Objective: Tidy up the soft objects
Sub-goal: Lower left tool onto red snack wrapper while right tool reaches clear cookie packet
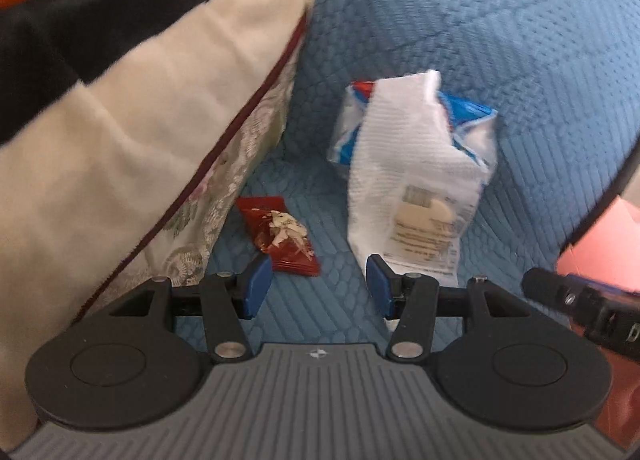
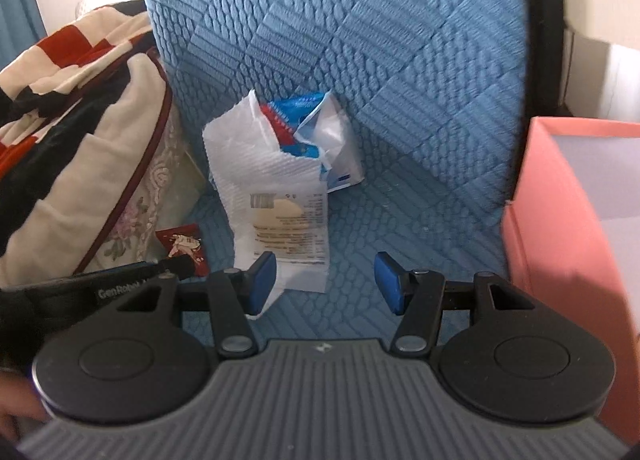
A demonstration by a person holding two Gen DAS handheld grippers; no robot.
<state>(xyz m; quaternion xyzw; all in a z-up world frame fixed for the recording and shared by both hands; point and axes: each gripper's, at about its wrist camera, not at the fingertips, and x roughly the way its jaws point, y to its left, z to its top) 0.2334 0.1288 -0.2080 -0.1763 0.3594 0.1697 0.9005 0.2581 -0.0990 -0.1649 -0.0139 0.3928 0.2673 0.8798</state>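
Pink box (image 2: pixel 568 227) stood at the right edge of the blue quilted seat (image 2: pixel 352 260), open side up; inside only a pale lining showed, contents couldn't be told. White plastic bag (image 2: pixel 276 195) lay on the seat, leaning against the blue backrest (image 2: pixel 360 39), long axis running from the near edge up toward the backrest, torn mouth at the far end with a red-white-blue wrapper (image 2: pixel 316 139) poking out. Small red snack packet (image 1: pixel 280 238) lay flat just beside the cream cushion (image 1: pixel 132 147), long axis diagonal. Striped blanket (image 2: pixel 68 55) was piled on the cushion. Left gripper (image 1: pixel 316 286) was spread, nothing between the pads. Right gripper (image 2: pixel 326 284) was spread too, empty, its left pad over the bag's near corner.
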